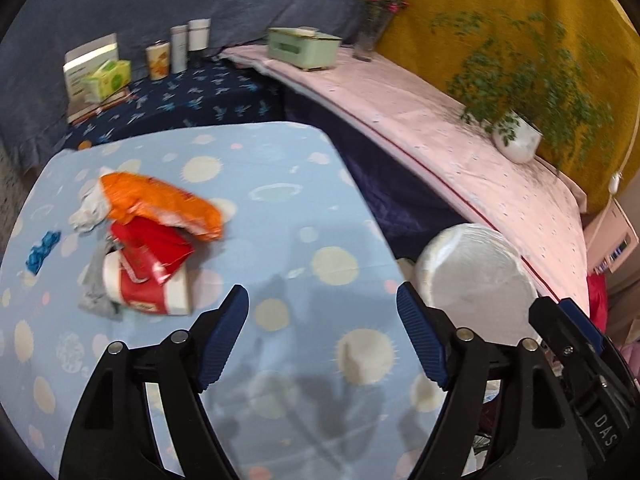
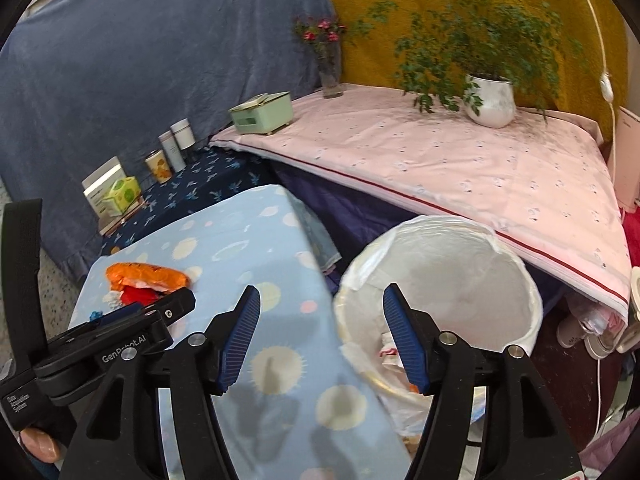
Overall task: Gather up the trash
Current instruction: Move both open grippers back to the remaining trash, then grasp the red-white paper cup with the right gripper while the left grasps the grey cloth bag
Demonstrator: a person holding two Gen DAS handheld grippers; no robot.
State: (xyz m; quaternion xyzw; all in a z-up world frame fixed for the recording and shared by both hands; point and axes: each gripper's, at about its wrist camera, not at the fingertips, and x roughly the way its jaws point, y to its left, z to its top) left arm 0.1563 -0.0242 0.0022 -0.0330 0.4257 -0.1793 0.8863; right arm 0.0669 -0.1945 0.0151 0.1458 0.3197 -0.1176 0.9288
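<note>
A pile of trash lies on the light-blue patterned table (image 1: 280,216): an orange wrapper (image 1: 160,204), a red wrapper (image 1: 154,248), a red-and-white paper cup (image 1: 148,290) on its side, crumpled white paper (image 1: 88,212) and a small blue scrap (image 1: 40,250). My left gripper (image 1: 322,304) is open and empty, right of the pile above the table. A bin lined with a white bag (image 2: 440,276) stands beside the table's right edge and holds some trash. My right gripper (image 2: 322,304) is open and empty over the table edge and the bin's rim. The orange wrapper (image 2: 148,274) shows far left.
A pink-covered surface (image 2: 460,160) behind the bin holds a potted plant (image 2: 490,100), a flower vase (image 2: 330,68) and a green box (image 2: 262,114). A dark blue shelf (image 1: 192,92) at the back carries cans and boxes. Shoes (image 2: 576,332) lie on the floor at right.
</note>
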